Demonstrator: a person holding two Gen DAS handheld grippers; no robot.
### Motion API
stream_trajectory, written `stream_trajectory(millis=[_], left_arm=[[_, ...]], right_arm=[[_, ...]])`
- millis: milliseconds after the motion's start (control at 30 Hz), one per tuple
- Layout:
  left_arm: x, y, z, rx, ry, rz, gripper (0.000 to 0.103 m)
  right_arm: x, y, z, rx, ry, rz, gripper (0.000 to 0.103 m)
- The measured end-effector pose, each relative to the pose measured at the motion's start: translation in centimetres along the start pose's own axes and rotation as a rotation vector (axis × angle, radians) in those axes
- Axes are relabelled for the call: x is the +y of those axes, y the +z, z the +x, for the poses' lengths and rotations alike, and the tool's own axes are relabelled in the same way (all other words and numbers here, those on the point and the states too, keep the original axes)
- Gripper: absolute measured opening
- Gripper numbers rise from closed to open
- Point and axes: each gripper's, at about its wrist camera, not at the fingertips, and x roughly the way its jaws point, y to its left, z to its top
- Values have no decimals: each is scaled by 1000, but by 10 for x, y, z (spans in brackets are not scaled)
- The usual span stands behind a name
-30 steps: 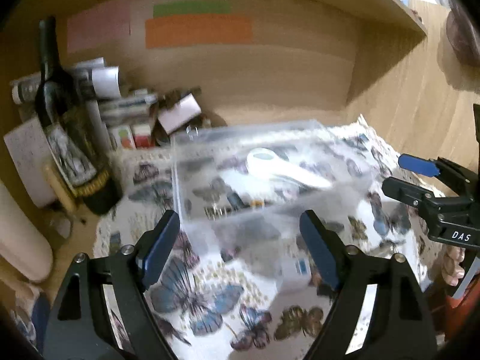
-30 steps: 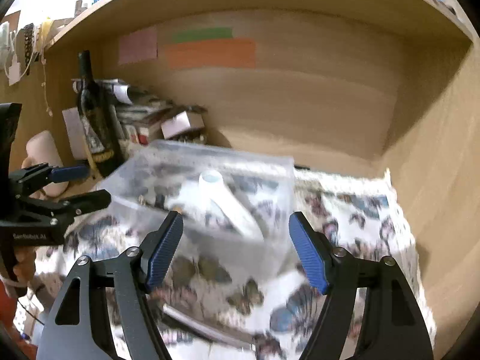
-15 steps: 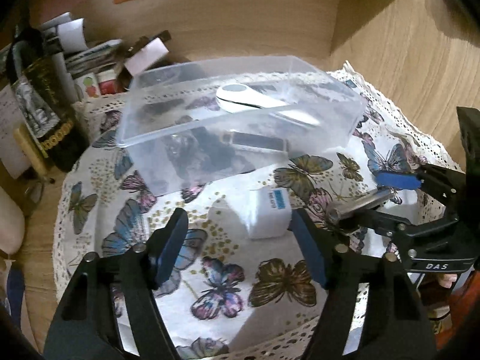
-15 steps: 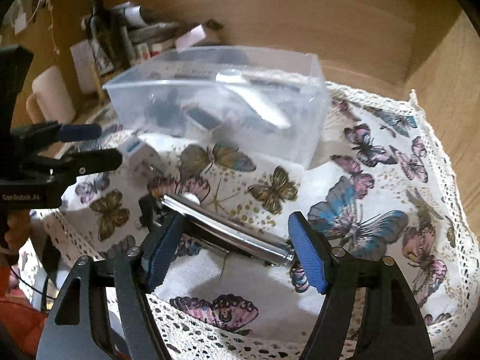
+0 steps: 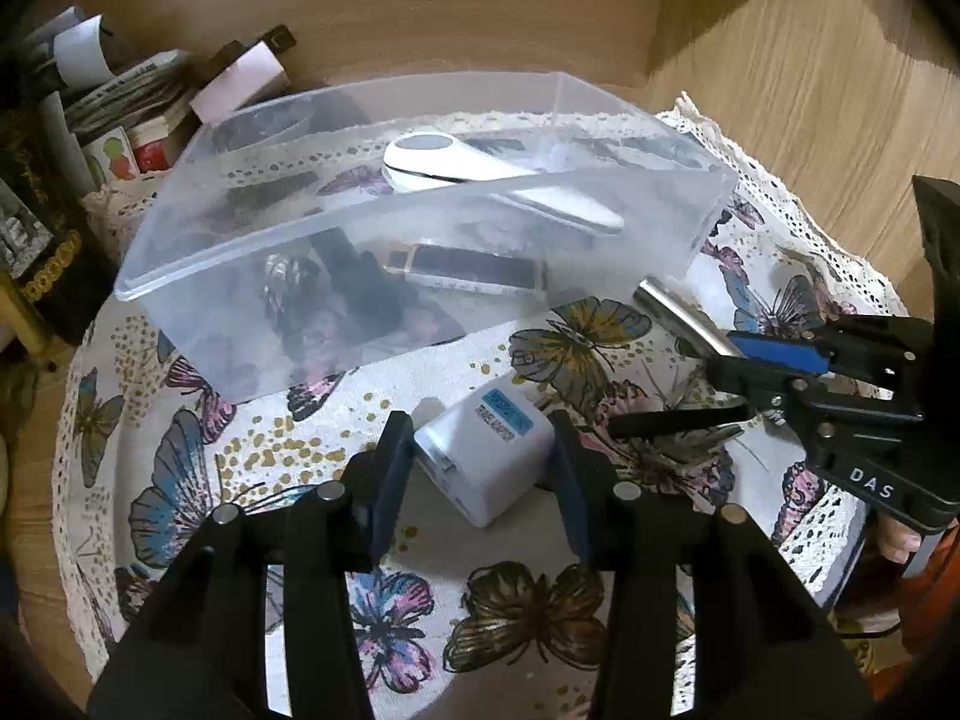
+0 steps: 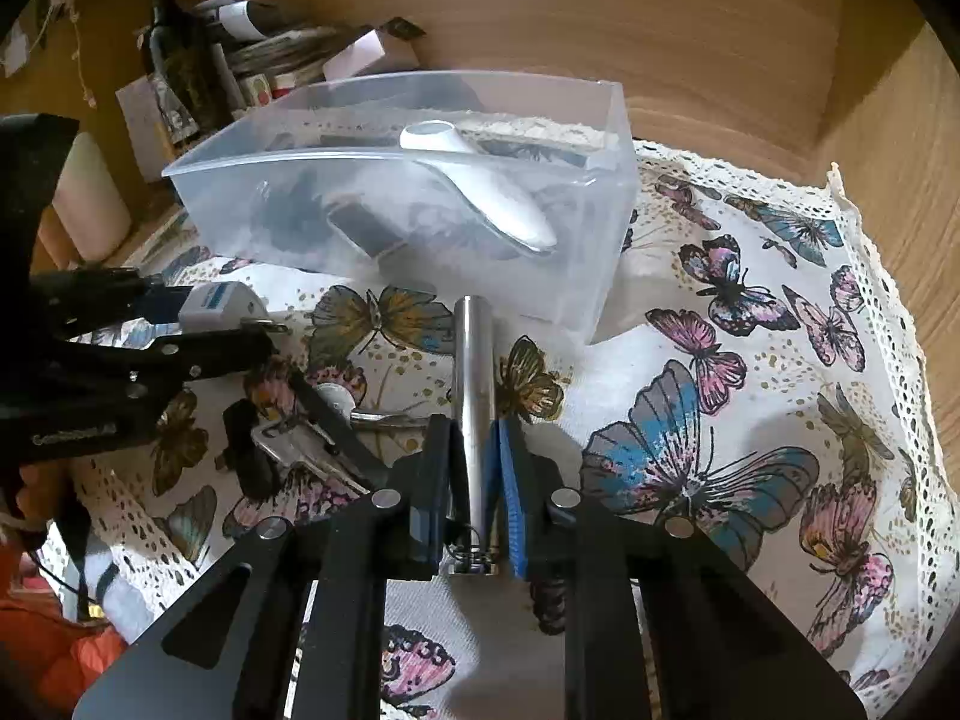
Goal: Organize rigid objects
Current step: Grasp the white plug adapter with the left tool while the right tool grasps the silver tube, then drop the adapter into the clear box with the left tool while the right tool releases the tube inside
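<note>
A clear plastic bin [image 5: 420, 300] [image 6: 570, 276] sits on the butterfly cloth [image 5: 198, 480] and holds a white handheld device [image 5: 468, 171] [image 6: 480, 192], a dark flat gadget [image 5: 468, 270] and other small items. My left gripper [image 5: 483, 462] is shut on a white travel adapter [image 5: 486, 450], also in the right wrist view [image 6: 216, 303]. My right gripper [image 6: 474, 480] is shut on a silver metal tube [image 6: 474, 384], whose end shows in the left wrist view [image 5: 678, 312]. Keys [image 6: 300, 450] lie on the cloth left of the tube.
A wine bottle [image 6: 174, 66], stacked papers and small boxes [image 5: 138, 120] crowd the back left corner. Wooden walls [image 5: 810, 90] close the back and right. The cloth's lace edge [image 6: 870, 276] runs near the right wall.
Both grippers came down and closed: the left on the white adapter, the right on the silver tube, which now points toward the bin.
</note>
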Motion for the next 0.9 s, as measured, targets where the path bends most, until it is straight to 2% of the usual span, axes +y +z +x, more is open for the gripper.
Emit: stream_trajectory(millis=[233,433,900], left_arm=[[9,-3,-15,-41,5,-36,45],[15,1,-42,-118,19,-46,45],[40,38,-91,-296,91,-78,45]], right_arm=[[0,4,-32,-102,-12,11,14],[3,15,-59,-196,-33,12,14],[13,87,-81,-392,-43,-27,14]])
